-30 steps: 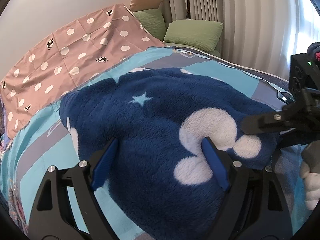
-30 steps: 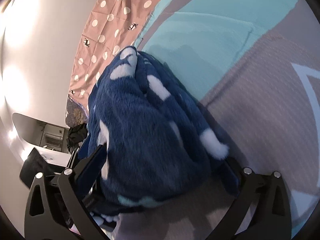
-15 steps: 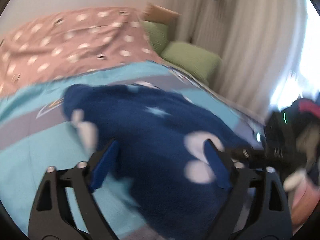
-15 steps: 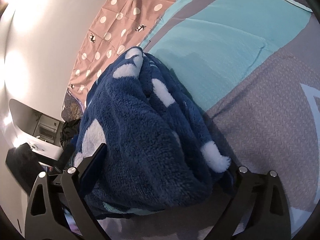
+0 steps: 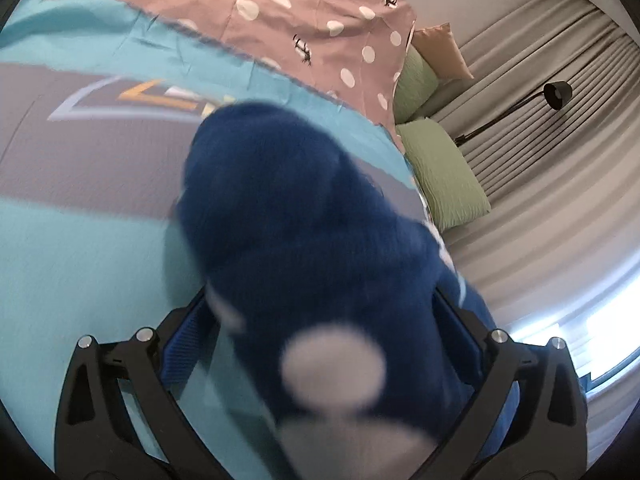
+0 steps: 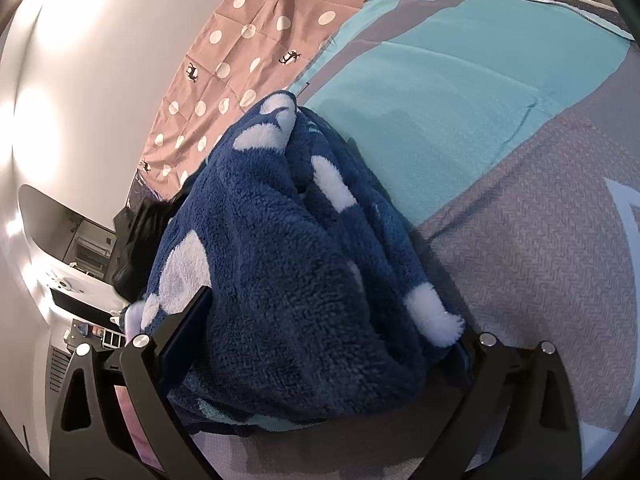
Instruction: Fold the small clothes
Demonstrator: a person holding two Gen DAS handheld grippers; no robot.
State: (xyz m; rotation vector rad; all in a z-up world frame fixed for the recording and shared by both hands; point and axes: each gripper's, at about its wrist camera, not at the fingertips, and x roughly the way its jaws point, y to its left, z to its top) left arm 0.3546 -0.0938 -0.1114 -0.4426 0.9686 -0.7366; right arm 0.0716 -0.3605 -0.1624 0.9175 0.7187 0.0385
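A navy fleece garment (image 5: 304, 240) with white patches lies bunched on the teal and grey bedspread (image 5: 80, 240). My left gripper (image 5: 320, 320) has its jaws spread wide, and the fleece bulges between them, blurred. In the right wrist view the same garment (image 6: 280, 248) is folded into a thick heap. My right gripper (image 6: 332, 320) also has wide jaws with the heap between them. I cannot tell whether either grips the cloth.
A pink polka-dot sheet (image 5: 288, 12) covers the far side of the bed. Green pillows (image 5: 444, 172) lie by the curtains (image 5: 560, 128) and a black lamp (image 5: 556, 94). A white wall and furniture (image 6: 72, 280) stand at the left of the right wrist view.
My left gripper has swung left and tilted, so the garment now runs lengthwise away from it. The right gripper has pulled slightly back, and the heap has stayed between its jaws.
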